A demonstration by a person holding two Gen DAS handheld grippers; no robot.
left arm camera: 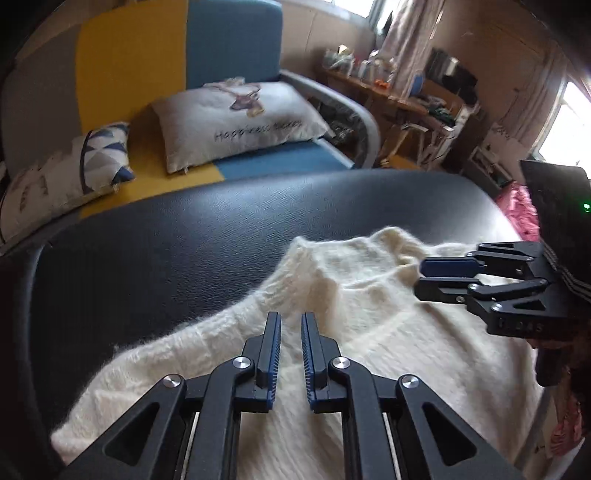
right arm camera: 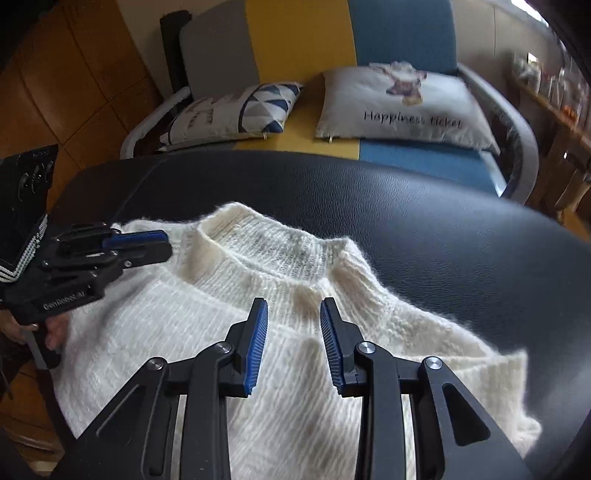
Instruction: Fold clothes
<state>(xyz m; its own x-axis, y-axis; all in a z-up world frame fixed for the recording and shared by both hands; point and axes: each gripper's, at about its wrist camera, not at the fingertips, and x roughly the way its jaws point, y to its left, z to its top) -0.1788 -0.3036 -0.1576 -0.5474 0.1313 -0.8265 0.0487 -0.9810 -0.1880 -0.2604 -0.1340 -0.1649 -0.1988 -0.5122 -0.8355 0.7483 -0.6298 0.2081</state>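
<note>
Both tools hang over the cream sweater (right arm camera: pixel 258 332), nothing between their pads. The left tool (left arm camera: pixel 291 325) is nearly closed, the right tool (right arm camera: pixel 293 314) partly open, empty. The sweater lies on the black bench (right arm camera: pixel 443 229), collar at 12 o'clock. Bare bench runs to its 12 o'clock edge; beyond, a sofa (right arm camera: pixel 402 33) with two pillows (right arm camera: pixel 406 107).

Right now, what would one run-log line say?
white sweater: flat on black table | left tool: nearly closed, empty | right tool: open, empty, over collar
</note>
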